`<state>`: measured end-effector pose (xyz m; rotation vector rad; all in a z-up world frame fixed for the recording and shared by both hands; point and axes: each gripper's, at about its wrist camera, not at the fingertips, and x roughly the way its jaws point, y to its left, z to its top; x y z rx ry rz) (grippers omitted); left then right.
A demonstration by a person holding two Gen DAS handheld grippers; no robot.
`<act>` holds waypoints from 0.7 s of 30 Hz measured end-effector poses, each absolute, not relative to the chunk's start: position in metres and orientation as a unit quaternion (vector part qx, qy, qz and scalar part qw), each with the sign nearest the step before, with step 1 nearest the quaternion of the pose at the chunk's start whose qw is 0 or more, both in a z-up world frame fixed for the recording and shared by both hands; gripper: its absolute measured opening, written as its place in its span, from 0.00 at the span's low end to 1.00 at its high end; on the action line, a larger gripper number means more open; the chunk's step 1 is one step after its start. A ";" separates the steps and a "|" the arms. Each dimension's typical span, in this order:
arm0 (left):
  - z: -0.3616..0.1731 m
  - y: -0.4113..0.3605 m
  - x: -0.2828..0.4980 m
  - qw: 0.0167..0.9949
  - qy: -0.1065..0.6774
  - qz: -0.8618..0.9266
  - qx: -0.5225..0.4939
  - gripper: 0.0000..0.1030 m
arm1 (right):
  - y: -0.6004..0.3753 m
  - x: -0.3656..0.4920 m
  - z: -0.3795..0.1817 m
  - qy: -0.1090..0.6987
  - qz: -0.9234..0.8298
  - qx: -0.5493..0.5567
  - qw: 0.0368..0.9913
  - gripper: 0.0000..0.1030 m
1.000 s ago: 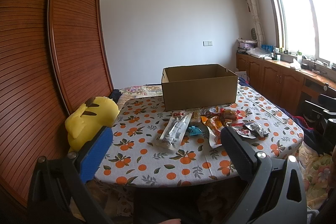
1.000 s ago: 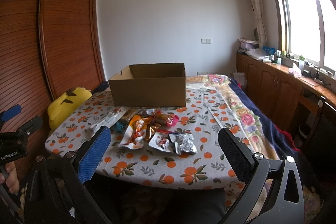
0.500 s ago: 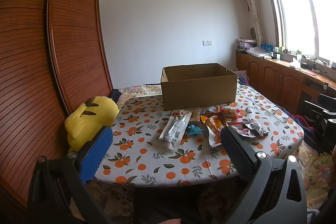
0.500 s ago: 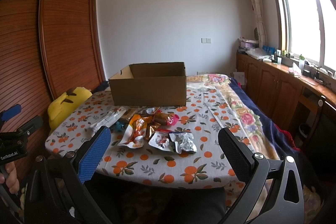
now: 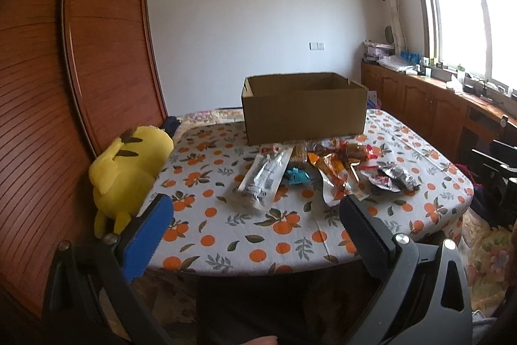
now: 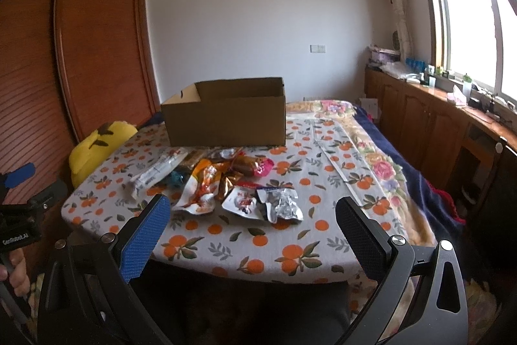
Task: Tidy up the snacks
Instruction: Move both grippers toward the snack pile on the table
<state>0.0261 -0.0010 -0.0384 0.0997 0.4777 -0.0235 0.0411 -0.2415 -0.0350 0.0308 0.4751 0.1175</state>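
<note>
An open cardboard box [image 5: 303, 109] [image 6: 226, 115] stands at the back of a table with an orange-print cloth [image 5: 226, 215] [image 6: 290, 235]. Several snack packets lie in a pile in front of it: a long clear packet [image 5: 263, 177] [image 6: 155, 173], an orange packet [image 5: 336, 180] [image 6: 200, 189], a silver packet [image 5: 400, 177] [image 6: 281, 202] and a white-red packet [image 6: 242, 202]. My left gripper [image 5: 255, 212] is open and empty, before the table's near edge. My right gripper [image 6: 253, 212] is open and empty, also short of the pile.
A yellow plush toy [image 5: 129, 173] [image 6: 97, 147] sits at the table's left edge by the wooden wardrobe [image 5: 64, 86]. Wooden cabinets [image 5: 420, 99] line the right wall under the window. A flowered bedspread [image 6: 371, 157] lies to the right of the table.
Both grippers have moved slightly forward and closer to the table. Both stay open. Nothing on the table has moved.
</note>
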 end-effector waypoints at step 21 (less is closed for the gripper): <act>-0.086 0.012 0.115 0.951 0.305 -0.043 0.041 0.99 | -0.266 0.149 -0.098 0.336 0.112 0.018 0.935 0.94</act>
